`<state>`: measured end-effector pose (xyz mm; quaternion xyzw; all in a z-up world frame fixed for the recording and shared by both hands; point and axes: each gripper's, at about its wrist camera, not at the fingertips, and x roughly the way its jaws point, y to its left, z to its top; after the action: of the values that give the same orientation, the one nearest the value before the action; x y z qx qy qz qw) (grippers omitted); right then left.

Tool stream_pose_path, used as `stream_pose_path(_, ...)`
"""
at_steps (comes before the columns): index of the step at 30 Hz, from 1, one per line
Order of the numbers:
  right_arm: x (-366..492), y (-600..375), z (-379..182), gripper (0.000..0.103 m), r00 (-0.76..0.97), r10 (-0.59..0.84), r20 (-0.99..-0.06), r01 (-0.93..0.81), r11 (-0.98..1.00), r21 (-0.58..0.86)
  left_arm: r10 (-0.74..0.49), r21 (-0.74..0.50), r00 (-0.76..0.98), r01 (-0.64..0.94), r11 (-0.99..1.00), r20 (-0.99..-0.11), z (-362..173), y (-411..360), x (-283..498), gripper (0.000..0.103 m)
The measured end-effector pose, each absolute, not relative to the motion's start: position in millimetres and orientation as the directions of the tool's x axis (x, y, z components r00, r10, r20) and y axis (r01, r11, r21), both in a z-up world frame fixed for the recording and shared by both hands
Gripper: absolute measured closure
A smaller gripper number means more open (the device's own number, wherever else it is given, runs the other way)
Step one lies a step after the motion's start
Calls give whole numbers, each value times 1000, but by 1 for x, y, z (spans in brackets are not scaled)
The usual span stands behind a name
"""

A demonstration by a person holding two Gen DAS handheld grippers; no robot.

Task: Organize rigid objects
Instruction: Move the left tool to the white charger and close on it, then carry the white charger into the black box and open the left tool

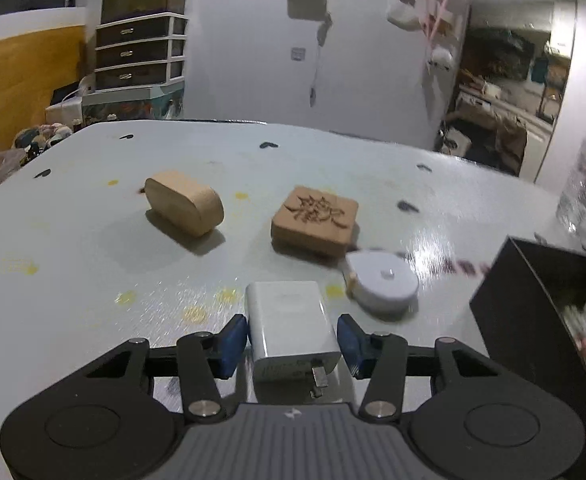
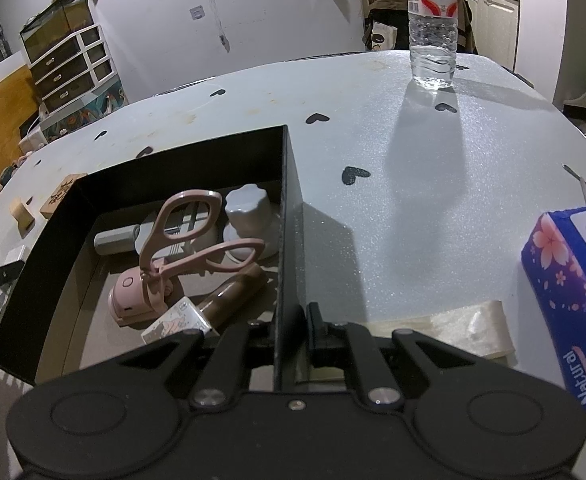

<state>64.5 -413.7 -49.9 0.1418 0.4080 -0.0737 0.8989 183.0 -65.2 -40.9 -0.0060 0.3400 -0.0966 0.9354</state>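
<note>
In the left wrist view my left gripper [image 1: 293, 340] has its blue pads on both sides of a white charger plug [image 1: 293, 324] on the table; a small gap shows at the right pad. Beyond it lie a white round tape measure [image 1: 385, 282], a square carved wooden block [image 1: 315, 220] and a rounded wooden block [image 1: 185, 208]. A black box [image 1: 541, 320] stands at the right. In the right wrist view my right gripper [image 2: 297, 328] is shut on the black box's right wall [image 2: 289, 240]. The box holds pink scissors [image 2: 189, 236], a white knob [image 2: 249, 212], a brown tube [image 2: 229, 296] and other items.
A water bottle [image 2: 433, 24] stands at the table's far side. A blue tissue pack [image 2: 573, 300] lies at the right. A clear plastic bag [image 2: 453, 328] lies by the right gripper. A drawer unit [image 1: 141, 52] stands behind the table.
</note>
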Motion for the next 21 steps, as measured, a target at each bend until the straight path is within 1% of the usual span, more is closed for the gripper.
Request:
stream_pose_path(4, 64, -414, -50, 93, 657, -16, -754, 249, 948, 197, -143, -81, 756, 118, 990, -639, -41, -69, 187, 51)
stream_pose_path(6, 64, -414, -50, 93, 657, -14, -754, 250, 947, 200, -133, -99, 752, 91, 991, -646, -42, -73, 194, 44)
stream_pose_path(8, 64, -414, -50, 93, 657, -15, -754, 250, 947, 199, -110, -82, 751, 74, 994, -651, -45, -78, 199, 44)
stream_pose_path(10, 64, -414, -50, 93, 657, -14, -754, 250, 947, 200, -96, -69, 757, 67, 995, -646, -48, -80, 199, 46)
stream_pose_path(11, 64, -414, -50, 93, 657, -15, -754, 250, 947, 200, -92, -68, 759, 63, 996, -645, -48, -79, 198, 49)
stream_pose_path(12, 64, -414, -50, 93, 657, -15, -754, 250, 948, 199, -83, -63, 761, 55, 996, -644, -48, -78, 197, 55)
stream_pose_path(17, 64, -413, -49, 93, 658, -13, -753, 249, 947, 201, -92, -80, 764, 53, 995, -639, -47, -72, 193, 56)
stream_pose_path(21, 64, -414, -49, 93, 658, -13, -753, 250, 947, 202, -170, -186, 765, 67, 980, -621, -35, -65, 187, 56)
